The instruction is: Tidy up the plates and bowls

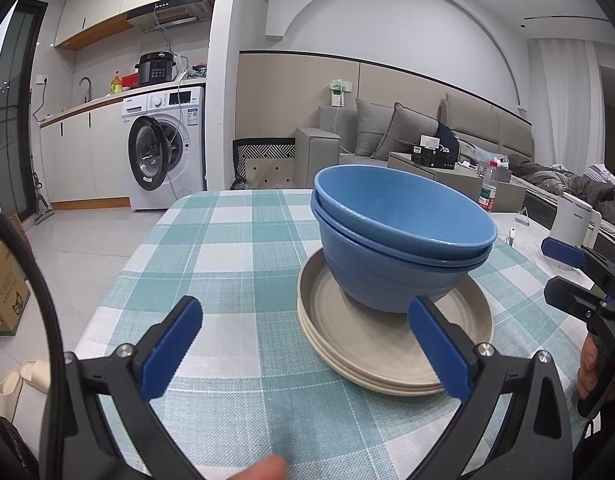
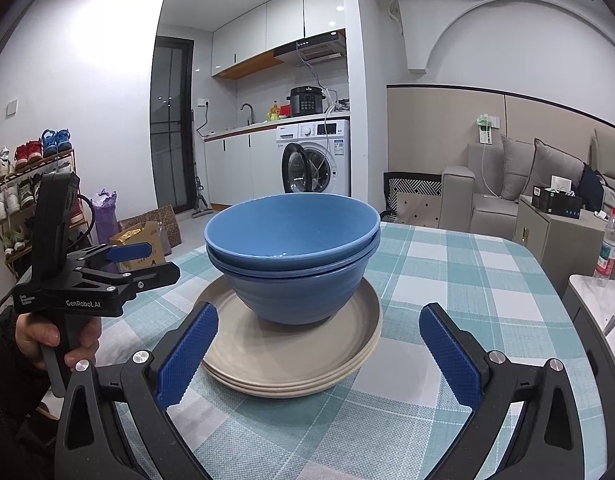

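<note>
Task looking near done: two blue bowls (image 2: pixel 293 256) sitting nested on stacked beige plates (image 2: pixel 295 360) on the worktop (image 2: pixel 447 420), left gripper (image 1: pixel 305 348) and right gripper (image 2: pixel 317 354) both hovering spread wide, holding nothing.

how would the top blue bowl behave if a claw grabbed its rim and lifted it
The top blue bowl looks rigid and glossy, so probably slippery between pads. It nests loosely in the lower blue bowl, so it likely lifts free. The lower one's narrow base on the beige plates might rock.

Blue bowls (image 2: pixel 293 258) nested on beige plates (image 2: pixel 295 354), mid-frame.
We see our right gripper (image 2: pixel 317 354) gaping below them, left gripper (image 2: pixel 147 262) at left.
</note>
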`<state>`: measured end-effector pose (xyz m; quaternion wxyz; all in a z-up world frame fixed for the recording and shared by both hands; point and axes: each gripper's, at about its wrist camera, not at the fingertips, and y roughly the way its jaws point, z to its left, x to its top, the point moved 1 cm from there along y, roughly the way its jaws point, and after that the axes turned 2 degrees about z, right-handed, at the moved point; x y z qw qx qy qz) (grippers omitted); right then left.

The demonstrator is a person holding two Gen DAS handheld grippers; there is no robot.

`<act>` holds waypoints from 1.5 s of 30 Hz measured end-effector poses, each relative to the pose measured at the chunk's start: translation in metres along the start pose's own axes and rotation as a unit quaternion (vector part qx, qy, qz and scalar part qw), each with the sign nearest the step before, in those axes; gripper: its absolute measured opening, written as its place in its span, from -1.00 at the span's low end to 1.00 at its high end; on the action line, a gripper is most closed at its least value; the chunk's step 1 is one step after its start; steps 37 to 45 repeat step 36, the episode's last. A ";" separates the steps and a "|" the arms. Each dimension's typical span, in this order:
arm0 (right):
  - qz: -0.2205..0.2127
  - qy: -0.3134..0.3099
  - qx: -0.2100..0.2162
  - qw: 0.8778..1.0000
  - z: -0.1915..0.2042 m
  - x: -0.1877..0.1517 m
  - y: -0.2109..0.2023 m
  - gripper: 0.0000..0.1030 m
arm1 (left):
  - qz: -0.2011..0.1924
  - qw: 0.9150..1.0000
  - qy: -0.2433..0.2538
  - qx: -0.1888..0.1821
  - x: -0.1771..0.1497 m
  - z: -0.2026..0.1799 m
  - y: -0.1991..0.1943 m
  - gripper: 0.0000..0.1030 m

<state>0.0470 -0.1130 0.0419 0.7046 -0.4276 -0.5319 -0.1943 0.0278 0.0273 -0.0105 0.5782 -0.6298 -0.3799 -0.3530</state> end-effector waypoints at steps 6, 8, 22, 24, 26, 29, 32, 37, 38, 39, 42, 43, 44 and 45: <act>0.001 0.001 0.000 1.000 0.000 0.000 0.001 0.99 | 0.000 1.000 0.001 -0.001 0.000 0.001 0.000 1.00; 0.001 0.001 0.000 1.000 0.000 0.000 0.001 0.99 | -0.001 1.000 0.005 0.000 0.000 -0.001 0.000 1.00; 0.003 0.005 0.002 1.000 0.001 -0.001 0.002 0.99 | -0.001 1.000 0.010 0.001 -0.001 -0.003 0.001 1.00; 0.003 0.005 0.002 1.000 0.000 -0.002 0.003 0.99 | -0.001 1.000 0.011 0.001 -0.001 -0.003 0.001 1.00; 0.004 0.005 0.002 1.000 0.000 -0.002 0.003 0.99 | -0.001 1.000 0.011 0.001 -0.001 -0.004 0.001 1.00; 0.003 0.006 0.002 1.000 0.001 -0.002 0.002 0.99 | -0.001 1.000 0.011 -0.001 -0.001 -0.004 0.001 1.00; 0.004 0.006 0.002 1.000 0.001 -0.002 0.002 0.99 | -0.003 1.000 0.012 -0.003 -0.002 -0.006 0.000 1.00; 0.004 0.007 0.001 1.000 0.002 -0.004 0.003 0.99 | -0.007 1.000 0.015 -0.002 -0.002 -0.007 -0.001 1.00; 0.004 0.007 0.001 1.000 0.002 -0.004 0.003 0.99 | -0.007 1.000 0.015 -0.002 -0.002 -0.007 -0.001 1.00; 0.004 0.007 0.001 1.000 0.002 -0.004 0.003 0.99 | -0.007 1.000 0.015 -0.002 -0.002 -0.007 -0.001 1.00; 0.004 0.007 0.001 1.000 0.002 -0.004 0.003 0.99 | -0.007 1.000 0.015 -0.002 -0.002 -0.007 -0.001 1.00; 0.004 0.007 0.001 1.000 0.002 -0.004 0.003 0.99 | -0.007 1.000 0.015 -0.002 -0.002 -0.007 -0.001 1.00; 0.004 0.007 0.001 1.000 0.002 -0.004 0.003 0.99 | -0.007 1.000 0.015 -0.002 -0.002 -0.007 -0.001 1.00; 0.004 0.007 0.001 1.000 0.002 -0.004 0.003 0.99 | -0.007 1.000 0.015 -0.002 -0.002 -0.007 -0.001 1.00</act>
